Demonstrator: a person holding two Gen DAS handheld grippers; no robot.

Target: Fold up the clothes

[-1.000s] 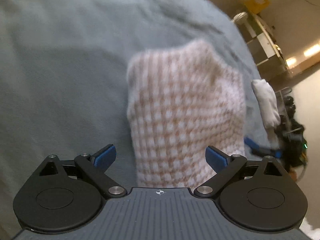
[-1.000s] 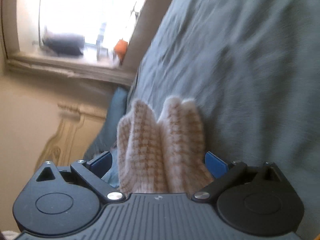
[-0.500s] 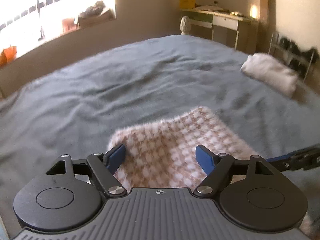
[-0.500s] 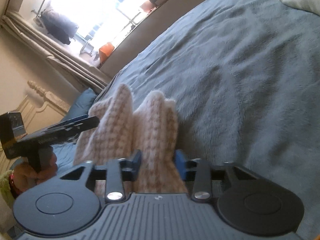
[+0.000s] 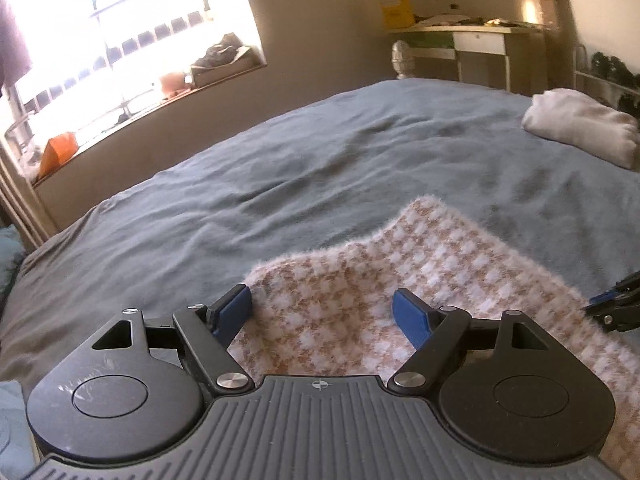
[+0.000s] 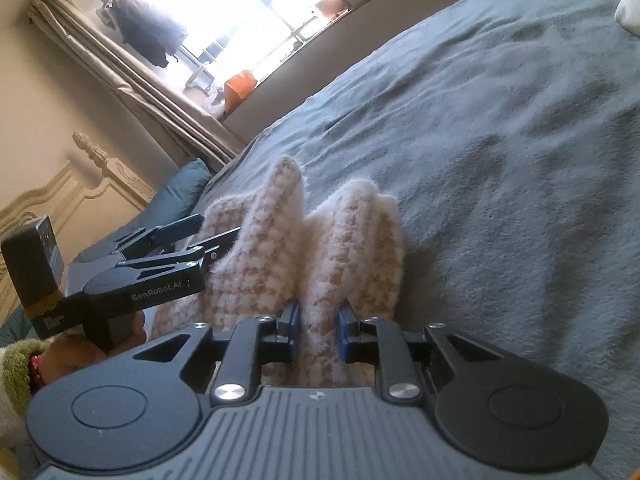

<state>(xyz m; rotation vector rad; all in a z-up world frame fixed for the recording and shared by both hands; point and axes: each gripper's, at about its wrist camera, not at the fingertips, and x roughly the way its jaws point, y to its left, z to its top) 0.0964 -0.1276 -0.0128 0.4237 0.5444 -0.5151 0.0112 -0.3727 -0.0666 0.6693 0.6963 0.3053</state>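
Right gripper (image 6: 318,334) pinching a bunched fold of the checked knit garment (image 6: 320,240), blue pads pressed into the fabric on both sides after a quick closing; two fuzzy humps of the same cloth standing up just ahead of the jaws, resting on the grey-blue bedspread (image 6: 500,140). Left gripper (image 5: 326,312) spread wide, jaws narrowed a little from full width and now steady; garment (image 5: 420,280) lying flat between and below the blue pads (image 5: 234,308), left pad at the cloth's edge, right pad over the cloth, neither one visibly squeezing it. Cloth running out ahead and to the right of the left jaws, fuzzy edge curving across the bedspread (image 5: 280,168). Tip of the right gripper (image 5: 612,306) showing at the far right of the left wrist view, on the garment's edge. In the right wrist view, left gripper (image 6: 208,236) to the left of the jaws, fingers reaching onto the cloth, held by a hand (image 6: 80,354) below it. Folded pale bundle (image 5: 580,128) well beyond the left jaws, far right on the bed. Bright window (image 5: 120,40) ahead-left; desk (image 5: 472,40) against the far wall; carved headboard (image 6: 60,196) and a teal pillow (image 6: 176,196) left of the right jaws.
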